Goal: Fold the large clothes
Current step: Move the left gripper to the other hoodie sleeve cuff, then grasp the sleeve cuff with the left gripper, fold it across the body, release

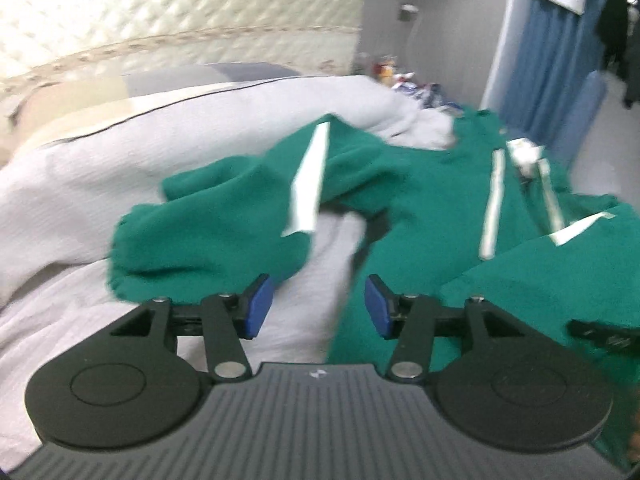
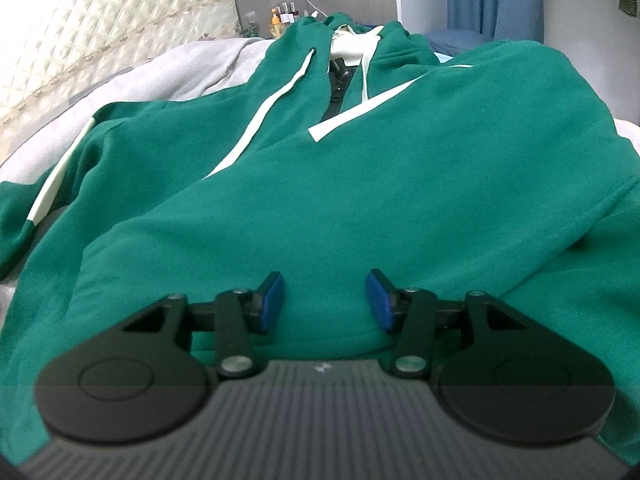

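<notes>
Hoodie (image 2: pixel 360 184) lies flat on bed (image 1: pixel 60 200), long axis running away from right hand-held gripper (image 2: pixel 324 300), whose jaws stand apart w/ nothing pinched. Sleeve (image 1: pixel 208 236) lies crumpled just ahead-left of left hand-held gripper (image 1: pixel 319 306), open & empty, so the left is nearer.

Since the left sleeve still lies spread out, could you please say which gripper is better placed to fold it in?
Probably the left gripper: its open jaws point toward the sleeve just ahead.

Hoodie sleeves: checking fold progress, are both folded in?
No. One sleeve lies across the chest; the other sleeve lies crumpled beside the hoodie.
</notes>
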Tool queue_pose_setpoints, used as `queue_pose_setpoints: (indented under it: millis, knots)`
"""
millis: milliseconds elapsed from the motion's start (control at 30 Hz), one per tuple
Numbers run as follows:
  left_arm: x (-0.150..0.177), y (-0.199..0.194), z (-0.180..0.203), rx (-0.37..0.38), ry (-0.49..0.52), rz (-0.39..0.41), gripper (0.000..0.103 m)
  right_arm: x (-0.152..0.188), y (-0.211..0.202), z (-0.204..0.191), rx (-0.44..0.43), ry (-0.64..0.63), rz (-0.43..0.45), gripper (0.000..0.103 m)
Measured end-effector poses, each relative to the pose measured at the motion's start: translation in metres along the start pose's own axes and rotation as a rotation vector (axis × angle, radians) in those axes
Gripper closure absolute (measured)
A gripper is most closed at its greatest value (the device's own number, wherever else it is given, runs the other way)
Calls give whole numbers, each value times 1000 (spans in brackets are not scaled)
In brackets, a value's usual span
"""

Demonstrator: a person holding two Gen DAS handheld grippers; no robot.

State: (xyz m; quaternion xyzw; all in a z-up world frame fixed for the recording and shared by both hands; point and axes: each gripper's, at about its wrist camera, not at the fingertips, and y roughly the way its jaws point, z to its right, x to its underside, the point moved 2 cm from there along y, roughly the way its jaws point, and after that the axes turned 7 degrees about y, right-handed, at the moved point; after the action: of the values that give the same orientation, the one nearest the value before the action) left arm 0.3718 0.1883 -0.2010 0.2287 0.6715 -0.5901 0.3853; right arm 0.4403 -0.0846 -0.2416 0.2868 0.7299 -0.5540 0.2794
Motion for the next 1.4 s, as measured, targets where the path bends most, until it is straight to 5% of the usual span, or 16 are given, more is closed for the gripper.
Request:
queue_pose_setpoints:
  millis: [467, 833, 933, 1067, 1133, 1167, 1400]
  knots:
    - [16, 40, -4, -366, 128, -91, 31, -2, 3, -4, -27, 29, -12, 53]
    - [2, 72, -65, -564, -132, -96, 28, -7, 0, 4, -84, 129, -29, 53]
    - [-5, 78, -72, -615, -121, -64, 28, -9, 0, 10, -110, 183, -40, 53]
    - [-21, 86, -84, -577, -116, -25, 36, -11, -3, 17, -143, 220, -42, 52]
    - [-29, 87, -93, -505, -122, -35, 65, -13, -4, 21, -155, 235, -40, 52]
    - [-34, 85, -99, -479, -123, -41, 70, -13, -5, 22, -166, 244, -40, 51]
    - [-85, 30, -125, -292, -204, -49, 79, -24, -18, 28, -227, 285, -16, 51]
